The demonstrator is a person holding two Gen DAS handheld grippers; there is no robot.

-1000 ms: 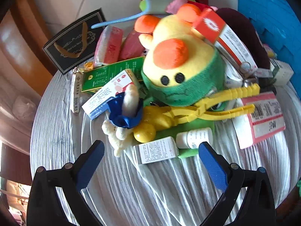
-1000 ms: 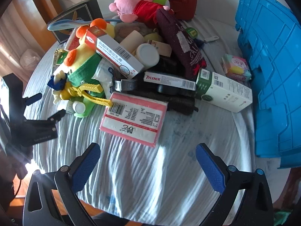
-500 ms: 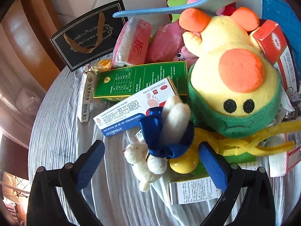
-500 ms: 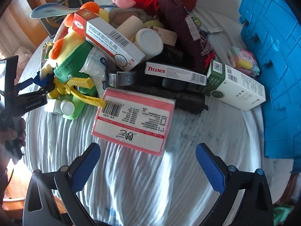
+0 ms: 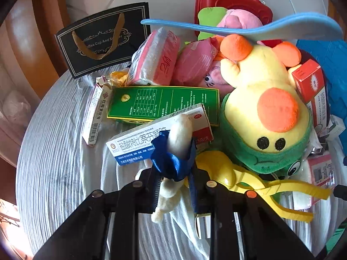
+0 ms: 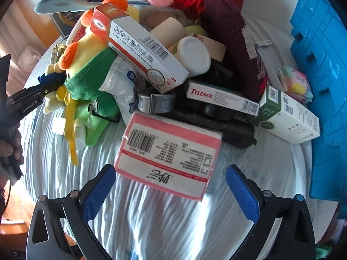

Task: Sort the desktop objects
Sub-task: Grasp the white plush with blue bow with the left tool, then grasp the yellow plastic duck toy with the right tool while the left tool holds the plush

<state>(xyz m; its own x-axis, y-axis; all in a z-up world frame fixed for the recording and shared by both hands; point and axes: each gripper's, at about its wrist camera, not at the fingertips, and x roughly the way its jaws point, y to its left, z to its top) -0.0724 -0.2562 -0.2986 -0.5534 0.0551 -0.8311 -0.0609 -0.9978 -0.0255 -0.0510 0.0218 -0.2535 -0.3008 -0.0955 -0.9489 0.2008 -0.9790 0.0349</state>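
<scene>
Round table (image 6: 164,227) under a rumpled white cloth, wood panelling behind; left gripper (image 5: 174,186) clenched on a small cream plush (image 5: 180,134), right gripper (image 6: 171,191) spread wide.

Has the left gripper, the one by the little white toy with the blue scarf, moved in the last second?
Yes. The left gripper has moved forward toward the pile, away from the bare cloth, and its fingers have shut on the white plush toy.

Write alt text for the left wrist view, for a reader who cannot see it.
The left claw is shut on a small white plush toy in a blue outfit, at the edge of a cluttered pile on a round table. Behind it lie medicine boxes, a yellow-and-green plush duck and a black gift bag.
</scene>
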